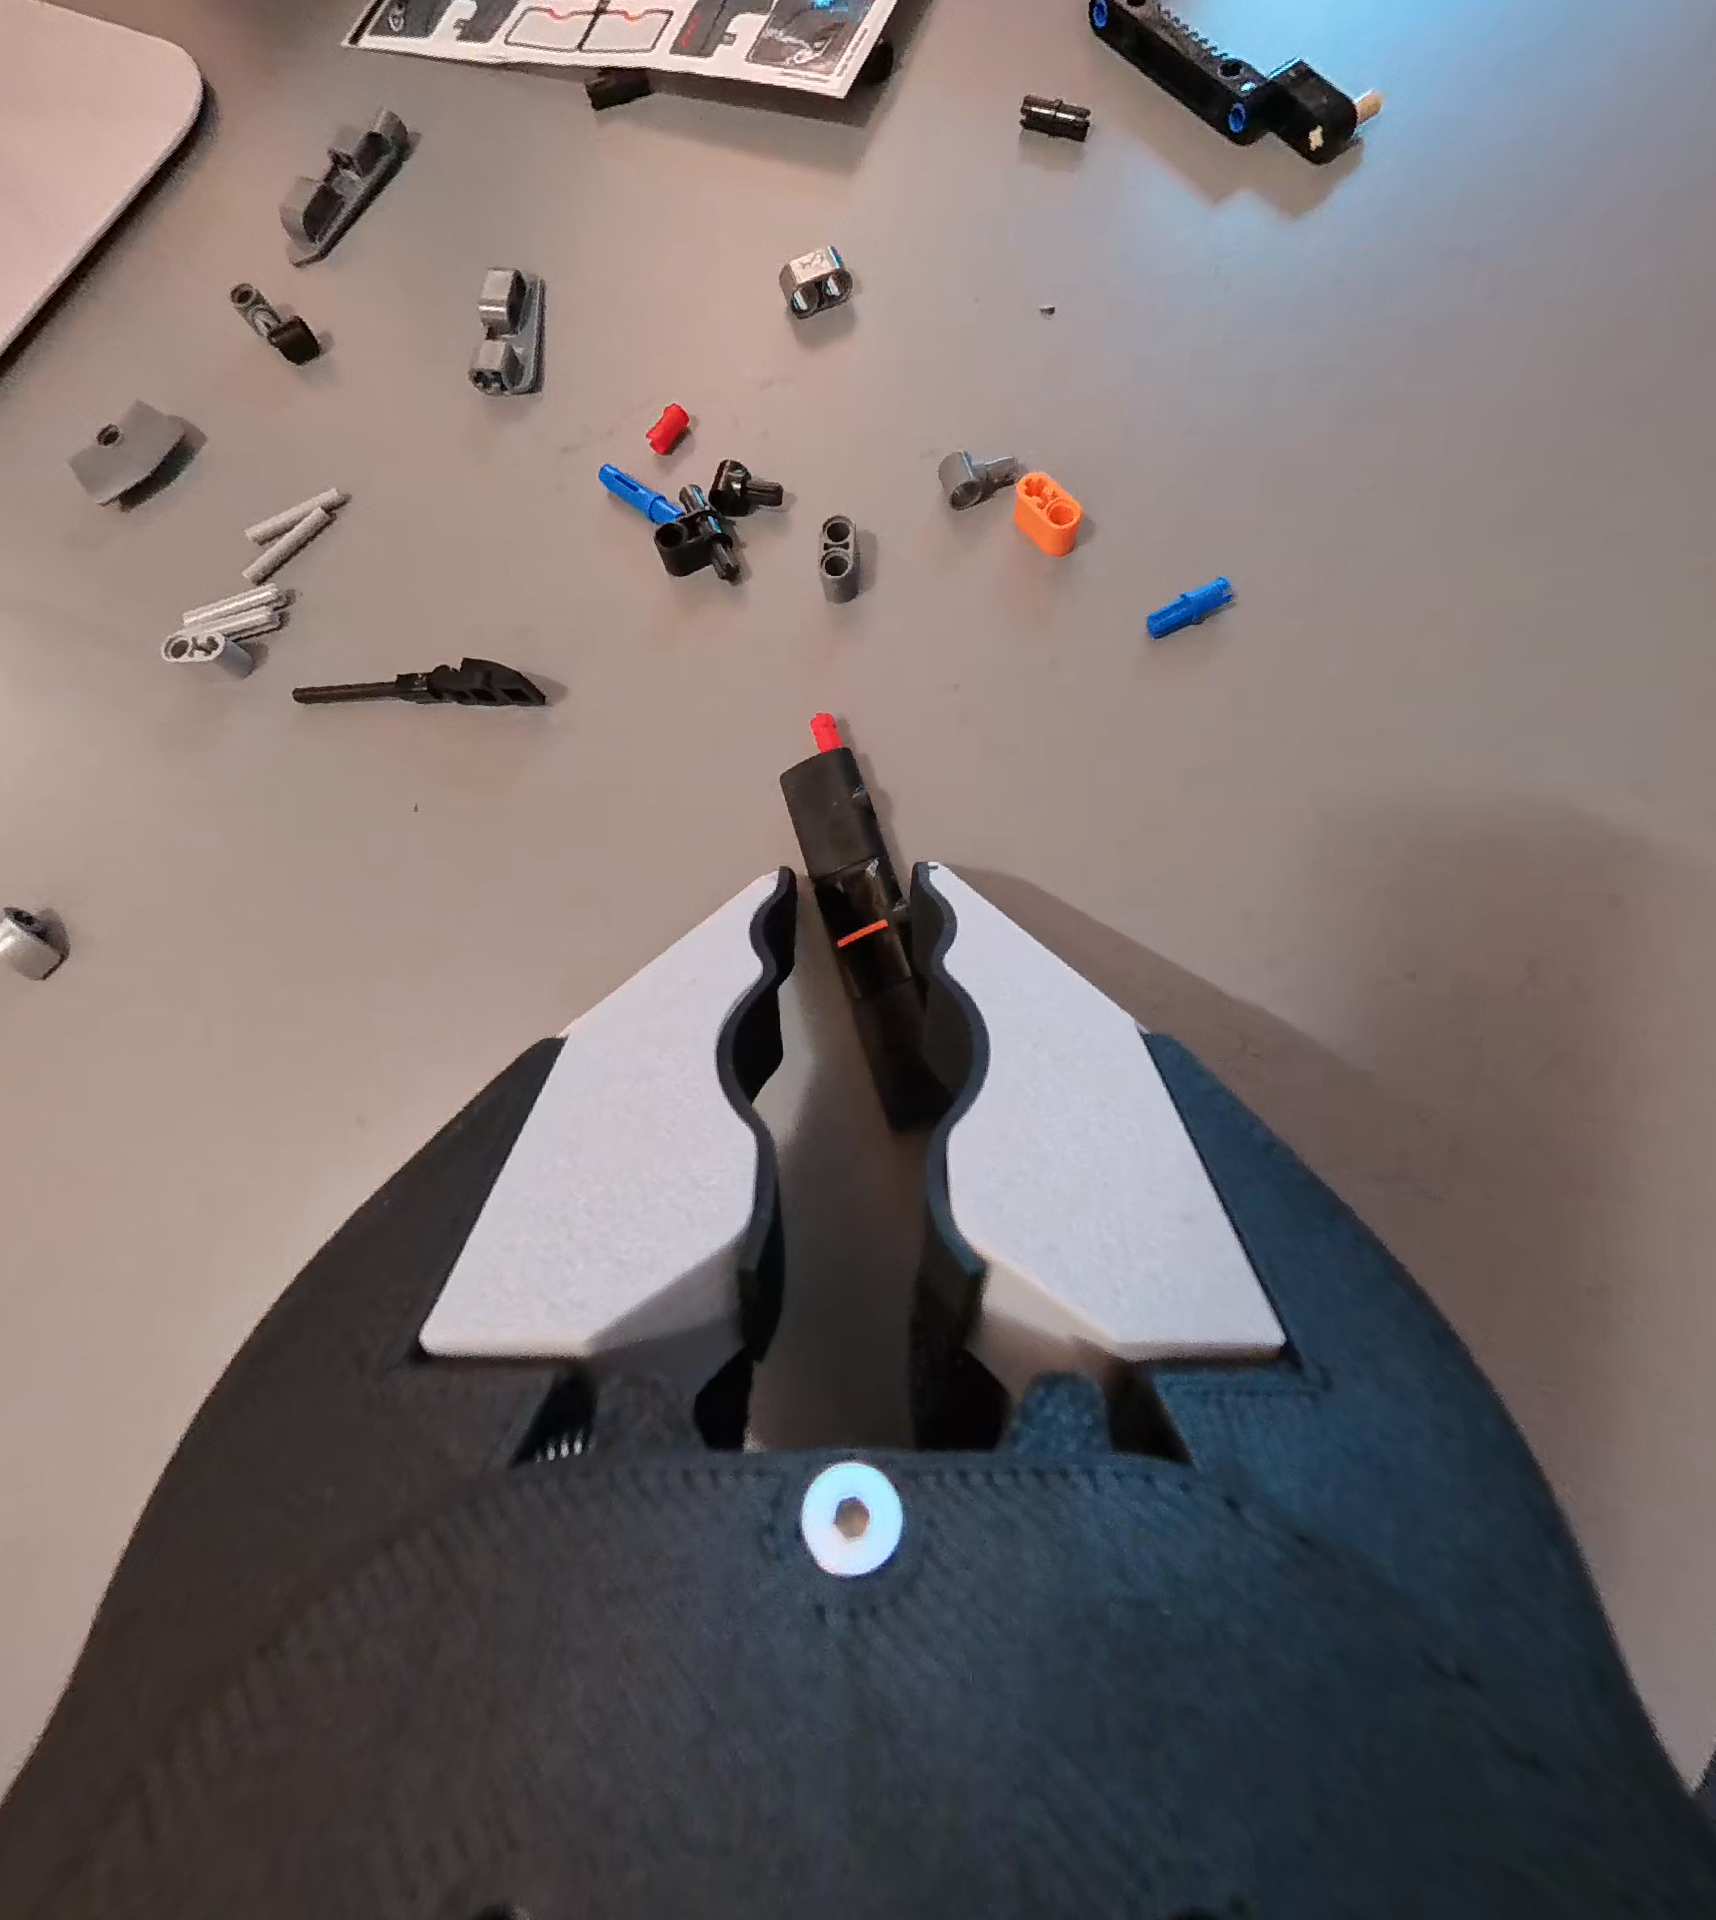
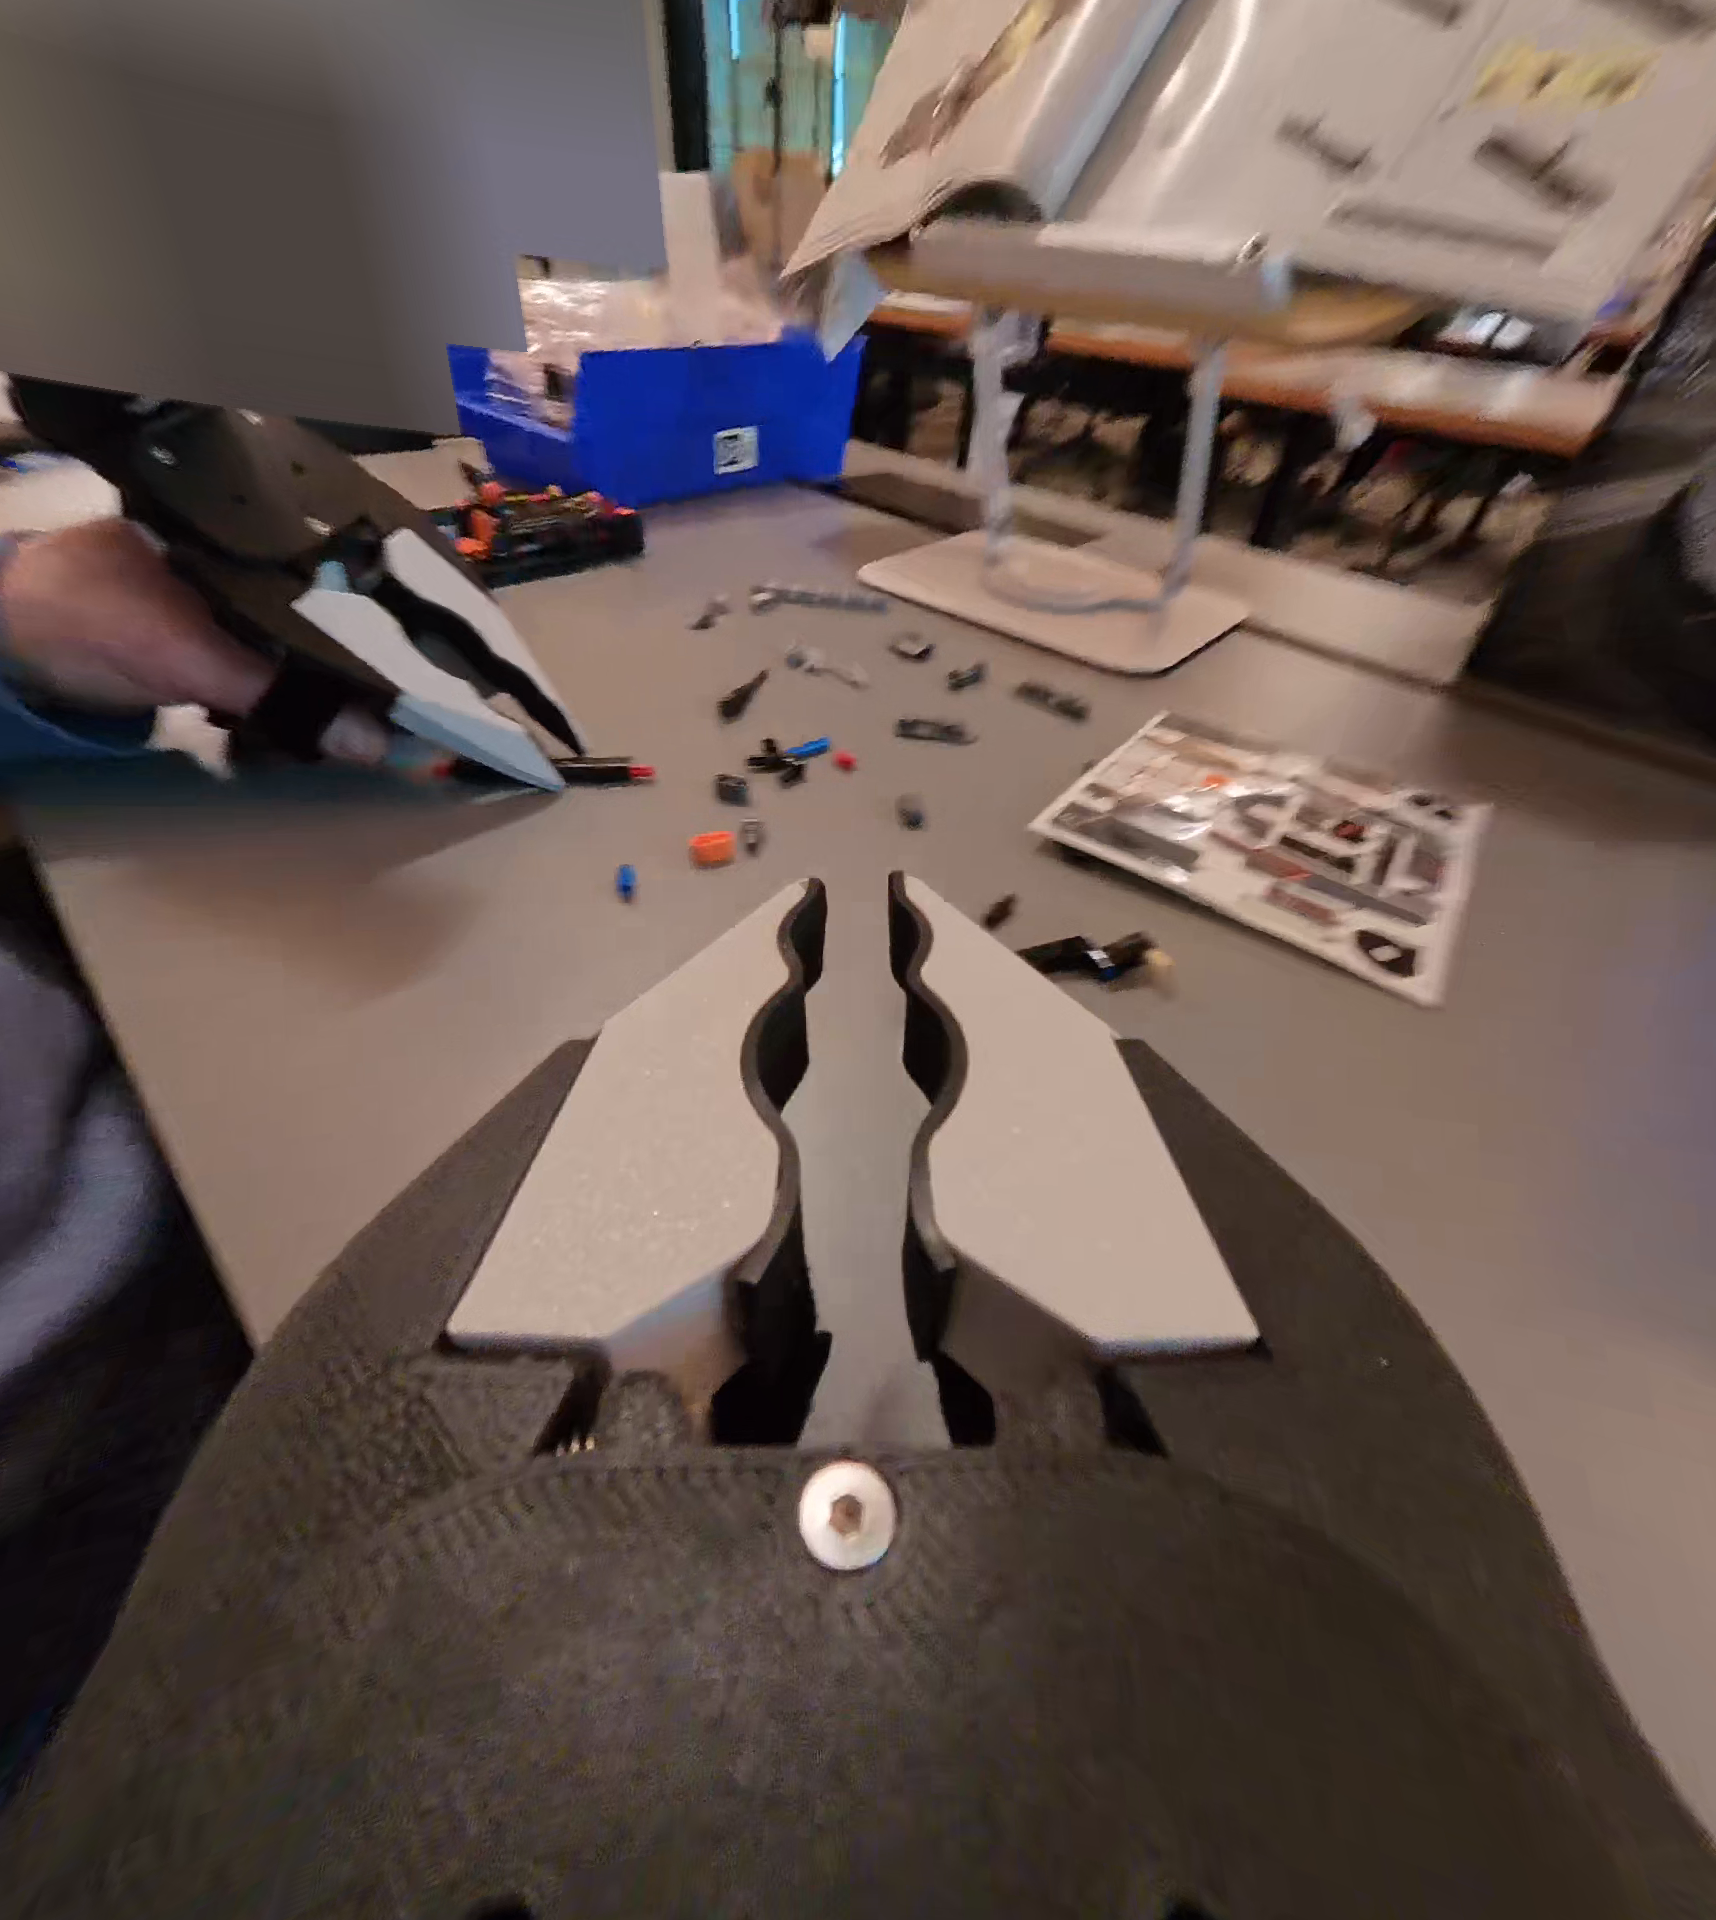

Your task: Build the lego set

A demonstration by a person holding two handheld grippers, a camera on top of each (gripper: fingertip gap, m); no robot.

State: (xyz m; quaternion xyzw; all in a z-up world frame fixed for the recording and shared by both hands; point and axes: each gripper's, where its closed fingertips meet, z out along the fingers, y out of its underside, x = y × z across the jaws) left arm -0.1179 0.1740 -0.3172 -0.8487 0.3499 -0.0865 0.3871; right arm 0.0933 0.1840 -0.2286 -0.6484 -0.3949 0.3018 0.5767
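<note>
A slim black lego assembly (image 1: 849,883) with a red pin tip and an orange stripe lies between loose pieces (image 1: 719,509) scattered on the grey table.

Grey table (image 2: 1456,1247), cluttered shelving (image 2: 1249,416) behind.

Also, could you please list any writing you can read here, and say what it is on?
Sticker sheet: printed, but too small to read.
Open booklet on the stand: yellow headings, blurred.
White label on the blue bin: too small to read.
Black piece in the jaws of the left gripper: no writing shows.
So nothing here can be read.
</note>
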